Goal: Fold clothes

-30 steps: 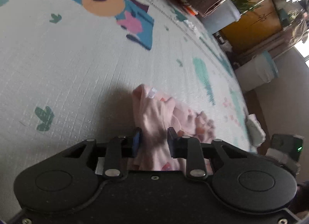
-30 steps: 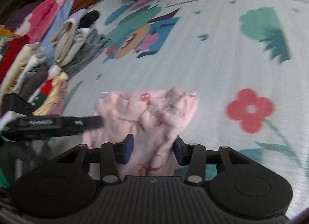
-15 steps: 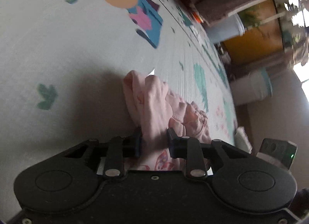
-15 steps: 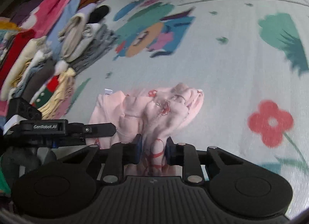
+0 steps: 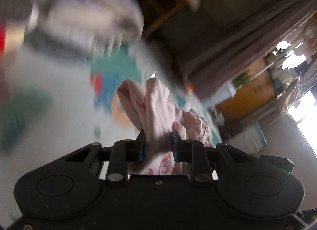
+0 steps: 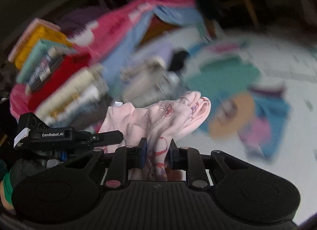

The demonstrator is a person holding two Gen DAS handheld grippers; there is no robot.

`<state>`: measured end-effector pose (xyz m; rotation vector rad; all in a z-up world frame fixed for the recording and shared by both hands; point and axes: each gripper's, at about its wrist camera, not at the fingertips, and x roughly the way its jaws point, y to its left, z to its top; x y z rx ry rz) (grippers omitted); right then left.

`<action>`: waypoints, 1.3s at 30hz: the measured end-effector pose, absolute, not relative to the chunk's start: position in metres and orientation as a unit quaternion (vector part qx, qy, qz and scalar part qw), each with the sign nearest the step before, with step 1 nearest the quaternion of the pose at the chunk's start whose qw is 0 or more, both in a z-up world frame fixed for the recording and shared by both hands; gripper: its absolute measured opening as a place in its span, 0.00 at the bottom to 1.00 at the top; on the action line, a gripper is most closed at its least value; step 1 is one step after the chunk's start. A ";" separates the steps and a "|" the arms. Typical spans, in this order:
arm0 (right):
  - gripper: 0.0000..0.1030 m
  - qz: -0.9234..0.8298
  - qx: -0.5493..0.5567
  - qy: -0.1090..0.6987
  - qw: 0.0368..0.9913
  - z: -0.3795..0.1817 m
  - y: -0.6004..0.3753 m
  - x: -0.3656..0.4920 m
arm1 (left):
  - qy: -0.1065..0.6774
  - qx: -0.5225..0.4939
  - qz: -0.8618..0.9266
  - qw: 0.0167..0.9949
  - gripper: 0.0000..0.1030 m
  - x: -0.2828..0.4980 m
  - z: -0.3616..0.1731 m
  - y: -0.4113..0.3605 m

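Fingers (image 5: 142, 144) of my left gripper (image 5: 157, 143) were clenched on a bunched fold of the pink garment (image 5: 156, 107), and the fingers (image 6: 143, 146) of my right gripper (image 6: 157, 150) pinched another fold of it; both pairs had just been closing, with cloth between them; the garment hung gathered between the 2 grippers, above the play mat (image 6: 277, 111), not spread at all.

My worry was the grip itself; each pinch looked like several layers crumpled together and not 1 clean edge, so I judged a layer could slide out if I pulled the grippers apart to open the piece; a hidden twist could also leave it lopsided when I laid it down. Both views were heavily smeared, so I could not tell which part of the garment, hem or shoulder, either gripper had.

My left view showed the room beyond the mat: a draped curtain (image 5: 247, 37), an orange cabinet (image 5: 251, 95) and a bright window (image 5: 305, 109), none of which the right view caught. My right view alone showed the stack of folded clothes (image 6: 65, 83) at the far left, the loose pink and blue pile (image 6: 138, 23) behind it, and my left gripper from the side, clamped on the far part of the garment.
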<state>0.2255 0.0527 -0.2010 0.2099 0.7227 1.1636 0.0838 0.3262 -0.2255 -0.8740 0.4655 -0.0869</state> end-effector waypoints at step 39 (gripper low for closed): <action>0.98 0.381 0.032 0.377 0.844 -0.057 -0.027 0.177 | 0.326 -0.161 0.052 0.930 0.84 0.120 -0.081 0.233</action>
